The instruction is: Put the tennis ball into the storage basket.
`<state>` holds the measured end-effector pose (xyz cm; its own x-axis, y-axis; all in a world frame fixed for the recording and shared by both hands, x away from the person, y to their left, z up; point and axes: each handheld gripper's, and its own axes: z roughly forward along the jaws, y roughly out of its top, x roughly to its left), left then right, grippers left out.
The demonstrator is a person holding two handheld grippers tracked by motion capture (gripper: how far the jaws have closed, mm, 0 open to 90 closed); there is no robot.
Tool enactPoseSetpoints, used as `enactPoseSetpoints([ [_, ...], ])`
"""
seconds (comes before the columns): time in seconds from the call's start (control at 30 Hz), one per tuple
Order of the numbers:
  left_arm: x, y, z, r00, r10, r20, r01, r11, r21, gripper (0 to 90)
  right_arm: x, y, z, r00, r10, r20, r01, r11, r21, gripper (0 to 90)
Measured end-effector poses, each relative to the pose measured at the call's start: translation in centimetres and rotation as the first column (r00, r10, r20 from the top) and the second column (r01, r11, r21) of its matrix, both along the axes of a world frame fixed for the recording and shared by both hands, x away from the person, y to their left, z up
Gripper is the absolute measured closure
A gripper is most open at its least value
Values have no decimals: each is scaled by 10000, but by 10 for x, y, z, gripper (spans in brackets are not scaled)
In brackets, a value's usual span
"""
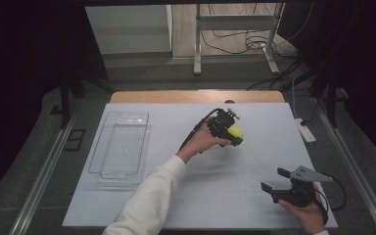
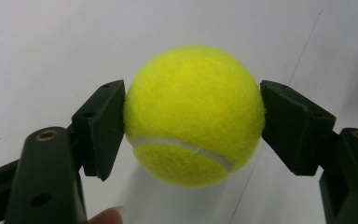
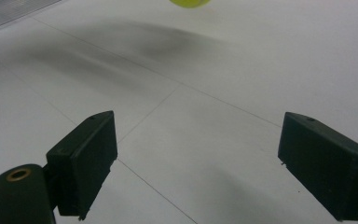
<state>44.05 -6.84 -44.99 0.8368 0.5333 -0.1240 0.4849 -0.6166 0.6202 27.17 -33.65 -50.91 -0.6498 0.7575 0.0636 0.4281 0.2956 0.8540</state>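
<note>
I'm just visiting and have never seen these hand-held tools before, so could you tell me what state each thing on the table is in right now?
Yellow felt tennis ball: clamped between the left gripper's fingers, held above the table.
Left gripper: shut on the ball.
Right gripper: open, nothing between its fingers, near the table's front right corner.
Clear plastic rectangular tray: empty, flat on the white table sheet, left side.

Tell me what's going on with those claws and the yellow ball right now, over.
Left claw shut on tennis ball, above the white mat. Right claw open, empty, near mat's right corner. Clear tray at left; nothing in the way.
</note>
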Motion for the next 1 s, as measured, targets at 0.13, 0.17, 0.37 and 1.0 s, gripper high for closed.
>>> enactPoseSetpoints([
  [0.13,-4,5,8,9996,27,285,-22,9998,-186,272,0,0,0,10000,-6,-4,6,10000,-51,119],
  [0.17,-5,6,10,9993,41,366,-32,9997,-244,272,0,0,0,10000,0,11,0,10000,-58,119],
  [0.37,-10,9,19,9981,30,609,-3,9990,-443,272,0,1,0,10000,-22,-17,21,9999,-110,119],
  [1.0,-19,20,33,9948,124,1011,-14,9942,-1079,272,0,1,0,10000,-47,-21,47,9999,-115,119],
])
